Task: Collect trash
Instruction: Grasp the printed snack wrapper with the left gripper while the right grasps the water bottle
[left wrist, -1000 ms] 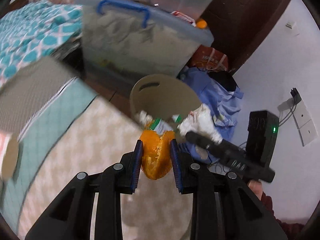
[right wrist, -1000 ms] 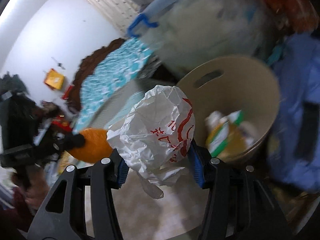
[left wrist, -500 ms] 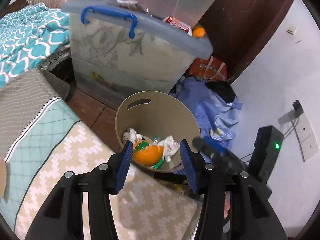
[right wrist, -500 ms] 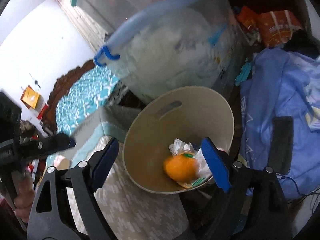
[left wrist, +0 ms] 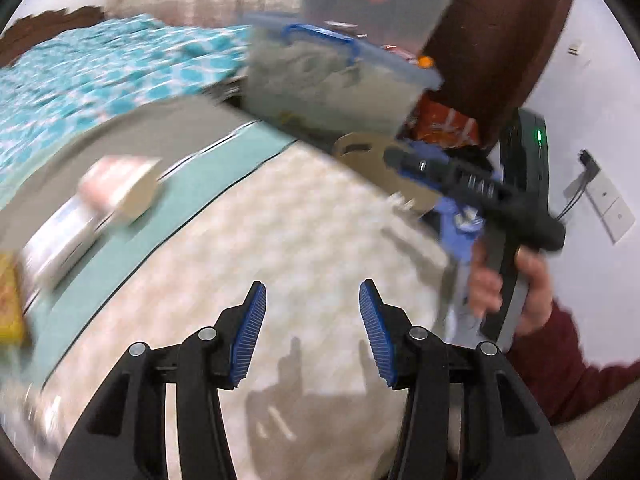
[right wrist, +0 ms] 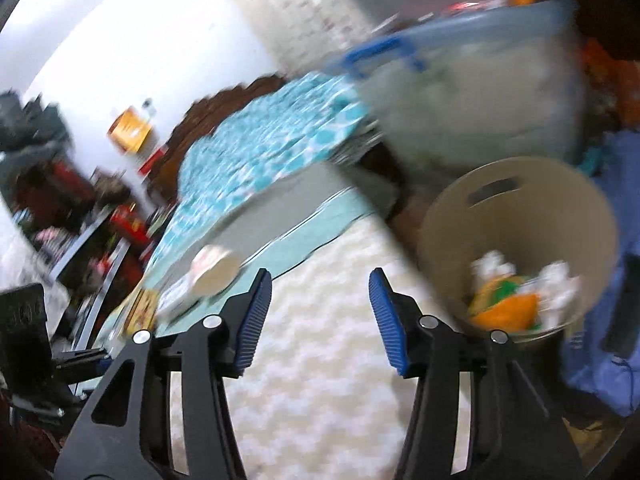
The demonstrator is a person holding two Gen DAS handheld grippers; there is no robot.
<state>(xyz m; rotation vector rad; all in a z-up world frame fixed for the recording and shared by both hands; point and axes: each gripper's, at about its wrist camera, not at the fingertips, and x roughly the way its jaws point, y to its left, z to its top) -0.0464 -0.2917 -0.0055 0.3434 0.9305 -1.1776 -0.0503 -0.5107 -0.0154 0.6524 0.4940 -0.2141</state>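
My left gripper [left wrist: 312, 312] is open and empty above the cream patterned mat [left wrist: 288, 240]. My right gripper [right wrist: 320, 300] is open and empty over the same mat [right wrist: 320, 380]; it also shows in the left wrist view [left wrist: 480, 192], held in a hand. The beige trash bin [right wrist: 516, 208] stands right of the mat and holds an orange peel [right wrist: 508, 312] and crumpled white trash [right wrist: 556, 280]. Its rim shows in the left wrist view [left wrist: 360, 152]. A blurred pink and cream cup [left wrist: 124, 188] lies on its side on the teal cloth at the left; it shows in the right wrist view [right wrist: 212, 272].
A clear storage box with a blue handle [left wrist: 332, 80] stands behind the bin. A teal patterned bedspread [left wrist: 100, 64] lies at the back left. Blue clothes [right wrist: 624, 240] lie right of the bin. A yellow packet [left wrist: 10, 296] lies at the far left.
Both grippers have let go of the orange peel and the white bag, which now lie in the bin. Both have swung left, back over the mat, open and empty.
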